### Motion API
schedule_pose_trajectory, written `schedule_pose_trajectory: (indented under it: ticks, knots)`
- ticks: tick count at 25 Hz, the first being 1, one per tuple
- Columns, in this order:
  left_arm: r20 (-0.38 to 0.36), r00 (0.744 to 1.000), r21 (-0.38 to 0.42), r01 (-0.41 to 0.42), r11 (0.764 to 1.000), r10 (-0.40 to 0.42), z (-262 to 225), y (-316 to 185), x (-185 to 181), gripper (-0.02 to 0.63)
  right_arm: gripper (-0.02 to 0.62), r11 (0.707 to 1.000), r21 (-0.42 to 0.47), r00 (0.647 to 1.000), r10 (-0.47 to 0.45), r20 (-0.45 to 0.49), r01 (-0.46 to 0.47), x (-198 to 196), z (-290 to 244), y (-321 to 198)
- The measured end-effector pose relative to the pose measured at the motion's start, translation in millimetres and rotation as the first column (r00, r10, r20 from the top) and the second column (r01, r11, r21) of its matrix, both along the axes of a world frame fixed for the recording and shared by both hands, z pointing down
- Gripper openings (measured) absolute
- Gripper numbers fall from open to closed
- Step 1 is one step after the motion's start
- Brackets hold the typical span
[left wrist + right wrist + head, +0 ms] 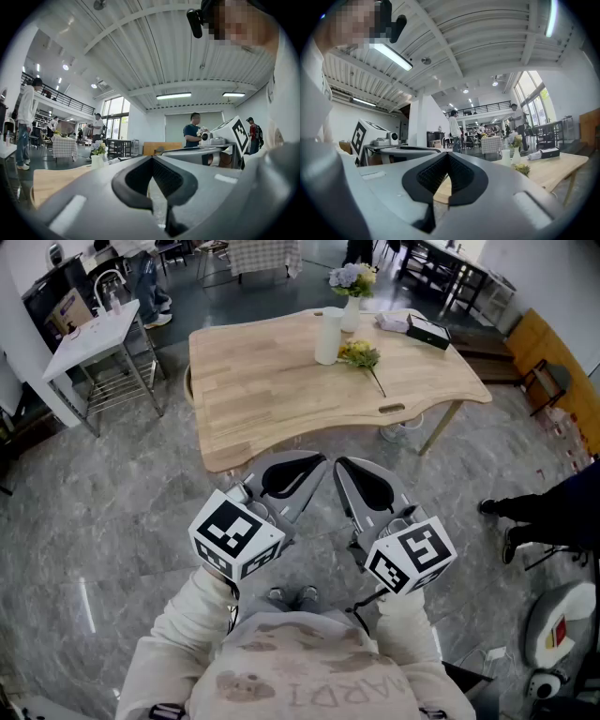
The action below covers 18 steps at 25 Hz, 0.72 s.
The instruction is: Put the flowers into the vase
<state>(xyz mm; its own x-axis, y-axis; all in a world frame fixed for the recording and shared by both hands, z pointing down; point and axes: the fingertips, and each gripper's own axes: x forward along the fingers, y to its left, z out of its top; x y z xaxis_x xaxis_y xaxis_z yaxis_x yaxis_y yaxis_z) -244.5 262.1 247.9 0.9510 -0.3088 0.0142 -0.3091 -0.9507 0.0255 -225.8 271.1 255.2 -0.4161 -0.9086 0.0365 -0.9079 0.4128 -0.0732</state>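
Head view, left side: left gripper held low in front of the body, well short of the near edge of the tabletop. Closed tip to tip per left gripper view, with nothing gripped. Just beside it: right gripper, at the same height, likewise closed and empty per right gripper view.

On the tabletop, toward the far edge and right of centre: white vase, upright, no stems showing above its mouth. Just right of it: flowers, lying flat, stem pointing toward the near right edge. Behind, at the far edge: second vase, already filled with blooms.

Step in hand, as judged: approach only, with nothing picked up yet. Next move: advance to the near edge, open one gripper, close on the stem clear of the blooms, lift, turn upright, lower stem-first into the white vase. Steady the white vase with the other gripper if it rocks.
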Motion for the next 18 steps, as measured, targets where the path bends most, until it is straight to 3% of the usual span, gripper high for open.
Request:
schedule_pose_trajectory:
  ticks: [11,18]
  knots:
    - [0.001,1.000,0.006,-0.002,1.000,0.002,0.1,-0.9,-7.8,0.000,0.025,1.000,0.000,1.000,0.006,-0.004,-0.006,-7.4,0.4,-0.2]
    - [-0.025,0.999,0.003,-0.030,1.000,0.030,-0.9,-1.8,-22.8,0.000,0.033,0.998,0.003,0.998,0.060,0.010,-0.060,-13.5,2.2,5.6]
